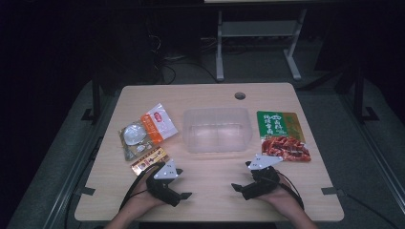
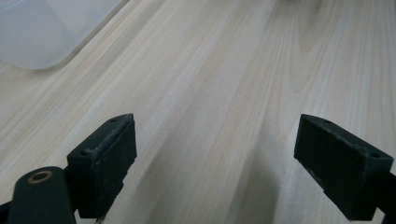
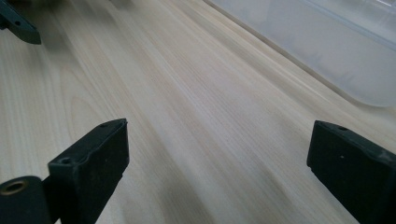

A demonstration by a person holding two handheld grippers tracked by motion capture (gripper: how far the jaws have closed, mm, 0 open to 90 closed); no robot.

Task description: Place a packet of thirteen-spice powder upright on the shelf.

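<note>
Packets of food lie on either side of a clear plastic tub (image 1: 217,129), and these look like the things to be handled: at about ten o'clock from the left gripper (image 1: 184,195) sits a small yellow-and-brown sachet (image 1: 149,161), the nearest item to it, with a greyish clear pouch (image 1: 134,139) and an orange-and-white packet (image 1: 158,123) just beyond, all close together and partly overlapping. At about one o'clock from the right gripper (image 1: 236,186) lies a red packet (image 1: 287,149), touching a green packet (image 1: 279,124) behind it. All of them are judged light, thin and floppy, with glossy film that may slide under the pads and sag if taken by the middle; a pinch on a sealed edge or corner, where the film is flat and stiffer, seems the safest hold, and the contents may crush under a hard squeeze. The tub stands at the middle of the wooden table (image 1: 210,195), at twelve o'clock between the two grippers, and appears empty; its thin walls probably flex. In the left gripper view the jaws stand wide apart over bare wood with nothing between them, a corner of the tub at upper left. The right gripper view shows the same, its jaws spread and empty, the tub's wall at upper right.
</note>
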